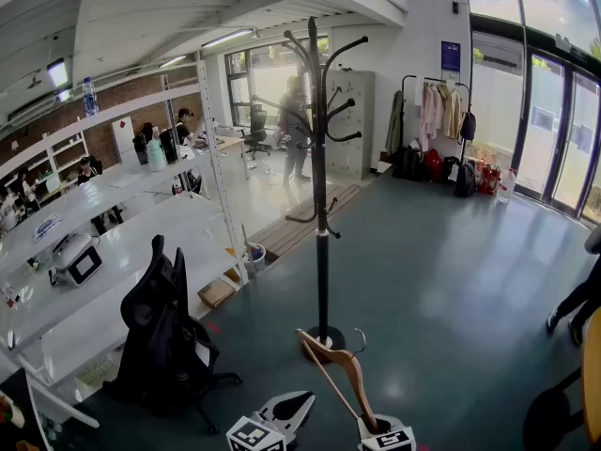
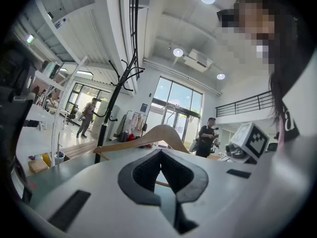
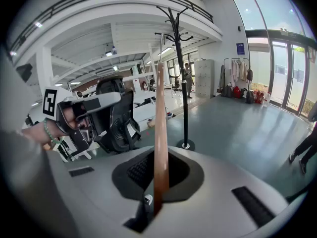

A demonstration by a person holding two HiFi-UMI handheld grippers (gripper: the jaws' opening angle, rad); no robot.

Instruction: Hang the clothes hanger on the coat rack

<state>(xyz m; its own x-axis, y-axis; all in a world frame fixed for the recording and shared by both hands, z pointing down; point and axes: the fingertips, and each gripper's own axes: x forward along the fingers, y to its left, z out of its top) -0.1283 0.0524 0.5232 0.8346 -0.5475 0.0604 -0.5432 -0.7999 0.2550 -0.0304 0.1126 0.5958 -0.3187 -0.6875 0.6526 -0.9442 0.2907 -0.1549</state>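
1. The grey-green floor [image 1: 451,280] takes up most of the head view. It lies broad and open to the right of the coat rack and runs back to the glass doors [image 1: 545,130].
2. White shelving and desks [image 1: 113,242] line the left side. One slim upright post stands near the rack's left.
3. The coat rack [image 1: 321,205] is a black pole on a round base. Its curved hooks branch outward near the top, high in the head view.
4. A black office chair [image 1: 169,336] stands left of the rack's base, apart from it.
5. A person [image 1: 296,130] stands far beyond the rack. Someone's legs [image 1: 577,299] reach in at the right edge.
6. The clothes hanger [image 1: 349,374] is pale brown wood with a thin lower bar and a small metal hook.
   - In the head view it lies low, slanting up from the right gripper towards the rack's base.
   - It is well below the hooks.
7. The right gripper [image 1: 385,435] is clenched on one wooden arm of the hanger. In its own view the wood rises straight up between the pads.
8. The left gripper [image 1: 286,410] sits just left of the right one, with its jaw tips together and nothing between them. In its own view the hanger curves past beyond the tips, with no contact.
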